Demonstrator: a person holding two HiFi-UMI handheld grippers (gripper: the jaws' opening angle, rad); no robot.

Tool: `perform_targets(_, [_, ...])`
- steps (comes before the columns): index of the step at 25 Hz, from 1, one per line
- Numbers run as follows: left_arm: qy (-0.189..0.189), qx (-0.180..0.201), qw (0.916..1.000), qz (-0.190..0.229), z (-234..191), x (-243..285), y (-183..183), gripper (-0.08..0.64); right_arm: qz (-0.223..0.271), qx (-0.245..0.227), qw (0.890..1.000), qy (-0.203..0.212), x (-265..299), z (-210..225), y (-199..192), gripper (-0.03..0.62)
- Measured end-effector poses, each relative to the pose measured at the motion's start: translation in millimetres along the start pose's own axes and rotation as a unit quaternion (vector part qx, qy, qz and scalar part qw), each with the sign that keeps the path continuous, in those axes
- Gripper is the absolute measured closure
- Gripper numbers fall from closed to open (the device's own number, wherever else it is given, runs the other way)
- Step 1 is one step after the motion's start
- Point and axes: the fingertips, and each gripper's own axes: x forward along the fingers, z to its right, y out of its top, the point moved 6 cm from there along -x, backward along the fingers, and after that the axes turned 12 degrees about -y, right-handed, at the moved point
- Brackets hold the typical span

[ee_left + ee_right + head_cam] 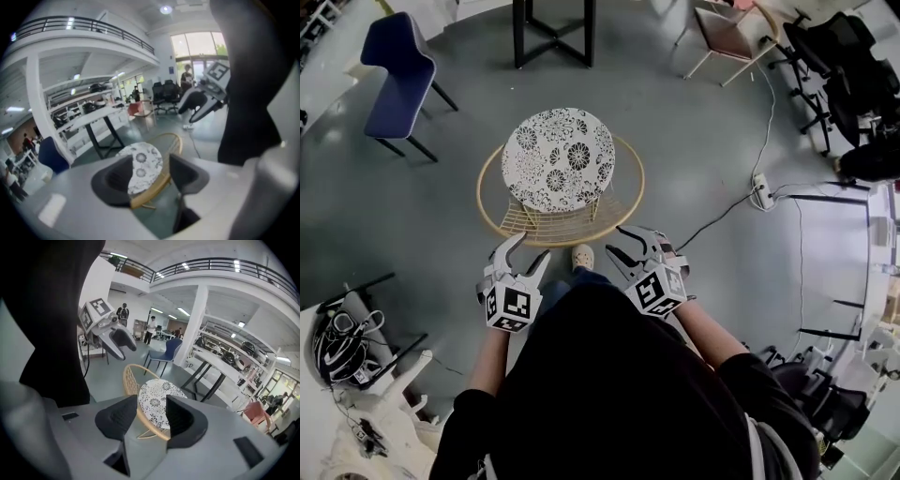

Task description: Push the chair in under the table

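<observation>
A round rattan chair (492, 211) with a black-and-white flowered cushion (558, 157) stands on the grey floor, its open back turned toward me. Beyond it are the black legs of a table (553, 33). My left gripper (532, 249) and right gripper (614, 242) hover just short of the chair's near rim, both open and empty. In the left gripper view the chair (145, 166) shows between the spread jaws of the left gripper (152, 177), with the right gripper (199, 108) beyond. In the right gripper view, the right gripper (152, 418) frames the cushion (157, 397).
A blue chair (398, 80) stands at the far left and a pink chair (731, 33) at the far right. A power strip with its cable (762, 190) lies on the floor to the right. Black office chairs (844, 66) and cluttered benches (347, 342) line the sides.
</observation>
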Motion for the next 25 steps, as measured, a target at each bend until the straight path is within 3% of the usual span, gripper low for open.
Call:
perform_targets(3, [-0.026, 0.034, 0.9976, -0.053, 0.2, 15.7, -13.9, 0.295, -0.029, -0.060, 0.998, 0.020, 16.5, -6.8, -17.1, 0.425])
perform_targets(6, [-0.050, 0.082, 0.9892, -0.110, 2.3, 30.8, -29.8, 0.288, -0.052, -0.116, 0.991, 0.038, 33.8, -16.1, -30.3, 0.423])
perform_targets(11, [-0.081, 0.114, 0.9734, -0.182, 2.2, 52.5, -62.4, 0.288, -0.095, -0.147, 0.983, 0.055, 59.9, -27.5, -51.0, 0.423])
perform_targets(14, [-0.086, 0.106, 0.9698, -0.202, -3.6, 61.6, -79.7, 0.297, -0.124, -0.151, 0.979, 0.052, 72.2, -28.3, -63.4, 0.423])
perform_targets(18, [-0.092, 0.106, 0.9654, -0.220, -10.5, 68.6, -94.1, 0.370, -0.153, -0.154, 0.974, 0.058, 81.7, -29.1, -74.2, 0.425])
perform_targets(21, [-0.098, 0.114, 0.9631, -0.223, -14.6, 72.0, -98.9, 0.398, -0.162, -0.164, 0.971, 0.057, 89.4, -30.6, -76.7, 0.464])
perform_targets(25, [-0.099, 0.118, 0.9643, -0.216, -15.9, 68.9, -109.2, 0.402, -0.174, -0.155, 0.971, 0.054, 94.7, -40.0, -74.4, 0.466])
